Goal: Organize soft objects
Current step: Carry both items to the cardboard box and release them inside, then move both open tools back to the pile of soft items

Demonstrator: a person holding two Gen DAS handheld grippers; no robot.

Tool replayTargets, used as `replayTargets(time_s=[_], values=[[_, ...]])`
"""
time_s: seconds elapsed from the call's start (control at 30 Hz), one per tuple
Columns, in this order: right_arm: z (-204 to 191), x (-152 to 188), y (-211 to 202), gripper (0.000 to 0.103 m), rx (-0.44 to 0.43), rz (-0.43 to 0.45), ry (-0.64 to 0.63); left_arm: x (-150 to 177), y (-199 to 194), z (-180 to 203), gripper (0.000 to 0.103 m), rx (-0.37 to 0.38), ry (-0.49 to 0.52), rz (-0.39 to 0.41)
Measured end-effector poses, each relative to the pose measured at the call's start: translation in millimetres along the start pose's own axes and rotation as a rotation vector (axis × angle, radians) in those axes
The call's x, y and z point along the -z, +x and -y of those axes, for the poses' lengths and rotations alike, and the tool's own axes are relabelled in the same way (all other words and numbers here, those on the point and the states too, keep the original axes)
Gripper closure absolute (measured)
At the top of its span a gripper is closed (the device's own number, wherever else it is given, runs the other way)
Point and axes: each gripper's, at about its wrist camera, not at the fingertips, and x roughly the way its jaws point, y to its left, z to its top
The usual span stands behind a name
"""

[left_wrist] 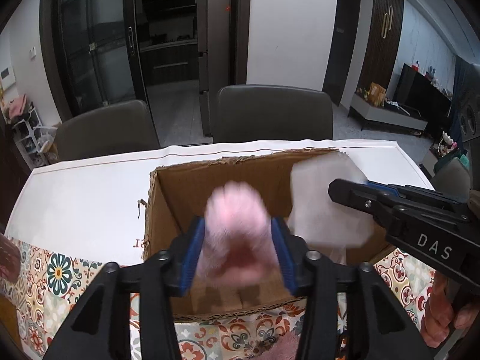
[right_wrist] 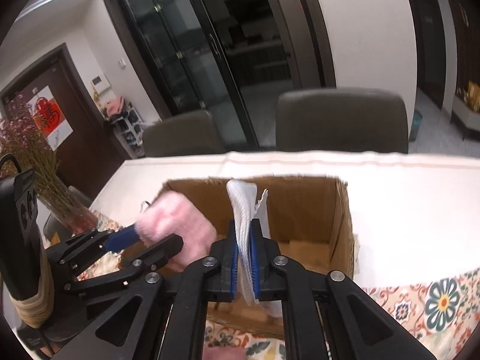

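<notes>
1. My left gripper (left_wrist: 238,249) was clamped on a fluffy pink sock (left_wrist: 237,225), its blue pads (left_wrist: 195,258) pressing both sides; the sock was blurred.
2. That sock hung above the open cardboard box (left_wrist: 180,198), over the box's near half, at 6 o'clock from the box's centre.
3. My right gripper (right_wrist: 243,258) was closed tight on a white ribbed cloth (right_wrist: 243,210), which stood up between the pads and drooped below them.
4. In the left wrist view the white cloth sat at 3 o'clock of the pink sock, over the box's right side, the two just beside each other.
5. The box stood on a white table covering (left_wrist: 90,192), with a patterned floral cloth (left_wrist: 60,273) at its near edge.
6. Two grey chairs (left_wrist: 274,114) stood at 12 o'clock beyond the table.
</notes>
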Motion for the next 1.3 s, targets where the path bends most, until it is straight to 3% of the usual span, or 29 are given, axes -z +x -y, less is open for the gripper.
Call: replayTargets(time_s=[0.13, 0.27, 0.53, 0.8, 1.3], values=[[5, 1, 4, 0.069, 0.020, -0.030, 0.024, 2, -7, 1, 0.042, -0.033, 0.003, 0.008], [5, 3, -9, 0.061, 0.079, -0.003, 0.024, 3, -24, 0, 0.037, -0.095, -0.010, 0.031], [-14, 12, -56, 0.042, 0.198, 0.082, -0.017, 19, -72, -2, 0.029, -0.137, -0.028, 0.099], [-44, 34, -107, 0.030, 0.227, 0.156, -0.049, 45, -125, -3, 0.022, -0.131, -0.029, 0.158], [-92, 103, -160, 0.030, 0.220, 0.186, -0.110, 115, -191, -3, 0.015, -0.187, 0.026, 0.220]])
